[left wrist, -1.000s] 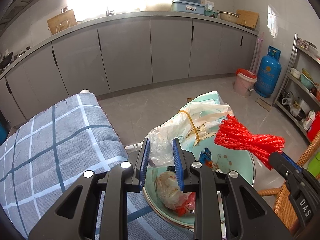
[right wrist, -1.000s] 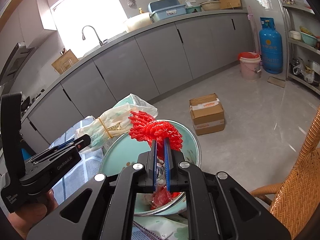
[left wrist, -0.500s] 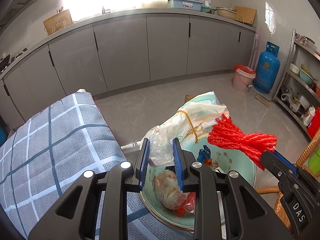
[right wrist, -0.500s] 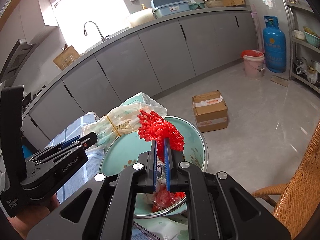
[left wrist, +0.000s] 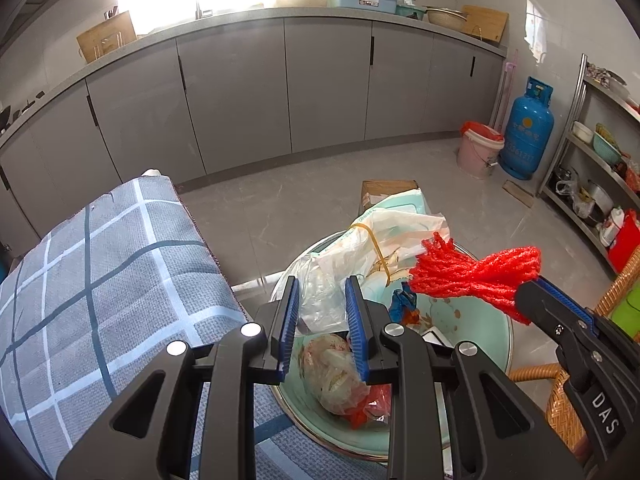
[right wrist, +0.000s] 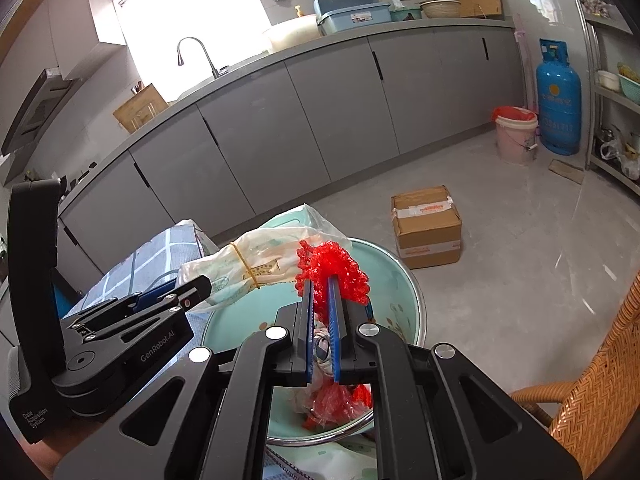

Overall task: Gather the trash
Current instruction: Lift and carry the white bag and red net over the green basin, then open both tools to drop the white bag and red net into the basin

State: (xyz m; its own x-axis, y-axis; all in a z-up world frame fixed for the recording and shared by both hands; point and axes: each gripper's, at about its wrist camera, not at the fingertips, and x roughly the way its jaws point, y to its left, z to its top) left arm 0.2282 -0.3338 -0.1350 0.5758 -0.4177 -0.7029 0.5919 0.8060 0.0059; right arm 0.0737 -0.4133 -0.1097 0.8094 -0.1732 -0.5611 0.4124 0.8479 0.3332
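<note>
The right gripper (right wrist: 319, 280) is clenched on a bundle of bright red knobbly plastic mesh netting (right wrist: 332, 266), whose crinkled, frilly end bunches out past the blue ribbed pads; seen from the left wrist camera, the same red netting (left wrist: 476, 276) juts sideways from the right gripper (left wrist: 536, 286), held in the air above a wide pale-green enamel basin with a metal rim (left wrist: 486, 322). The left gripper (left wrist: 318, 286) is released, its black jaws parted, with a crumpled clear plastic bag (left wrist: 322, 300) showing in the gap between the pads; whether the pads touch it cannot be told. Inside the basin lie a wrinkled translucent bag of whitish scraps (left wrist: 334, 372), a shiny red wrapper (left wrist: 370, 404) and a small blue crumpled scrap (left wrist: 402, 300). Draped over the far rim is a soft white printed plastic bag cinched by a yellow rubber band (left wrist: 394, 236). The basin sits on a woven grey cloth with a blue and white check (left wrist: 100, 280). Beyond it, a taped brown cardboard box (right wrist: 427, 224) stands on the glossy grey tile floor (right wrist: 520, 216), and a honey-coloured wicker chair (right wrist: 600, 392) is at the right.
</note>
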